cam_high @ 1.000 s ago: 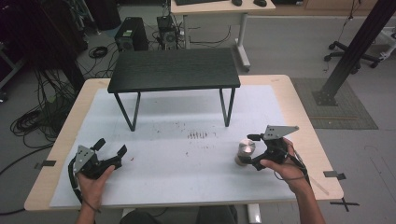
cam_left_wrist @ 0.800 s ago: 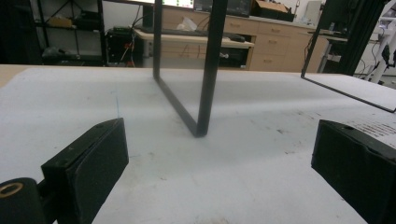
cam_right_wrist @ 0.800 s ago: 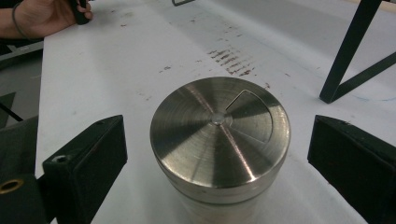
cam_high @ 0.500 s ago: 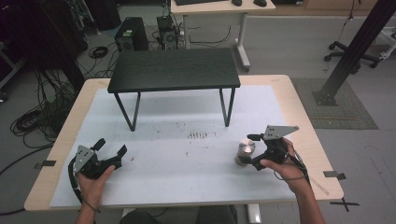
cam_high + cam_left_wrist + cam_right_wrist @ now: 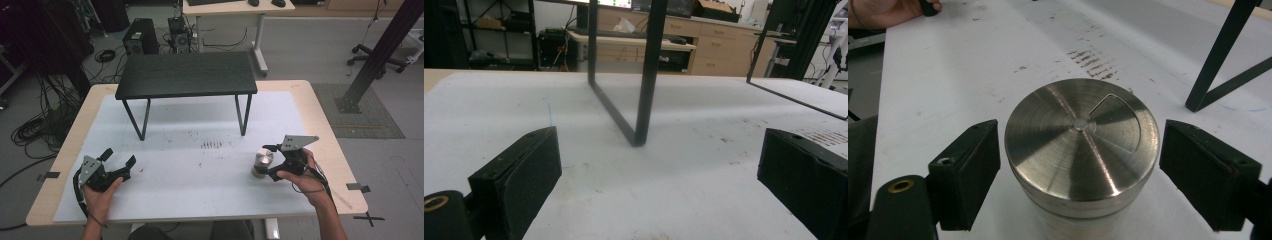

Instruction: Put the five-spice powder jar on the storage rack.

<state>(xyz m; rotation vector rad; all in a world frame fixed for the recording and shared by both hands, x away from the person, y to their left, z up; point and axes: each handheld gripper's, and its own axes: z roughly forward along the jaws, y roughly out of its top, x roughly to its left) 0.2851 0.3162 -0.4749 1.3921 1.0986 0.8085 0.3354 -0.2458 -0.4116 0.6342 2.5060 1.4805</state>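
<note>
Fingers of the right gripper (image 5: 1083, 175) have just been closing, flanking an upright steel-lidded canister (image 5: 1082, 137) without touching it, near the table's right edge.

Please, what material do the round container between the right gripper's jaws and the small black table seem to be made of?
The round container has a lid that looks like brushed steel: silver, with fine circular marks and soft glare. Its body below looks pale, perhaps wood or ceramic; I cannot tell. The small black table has a matte dark top with faint grain, maybe painted wood, and thin legs, probably black metal.
</note>
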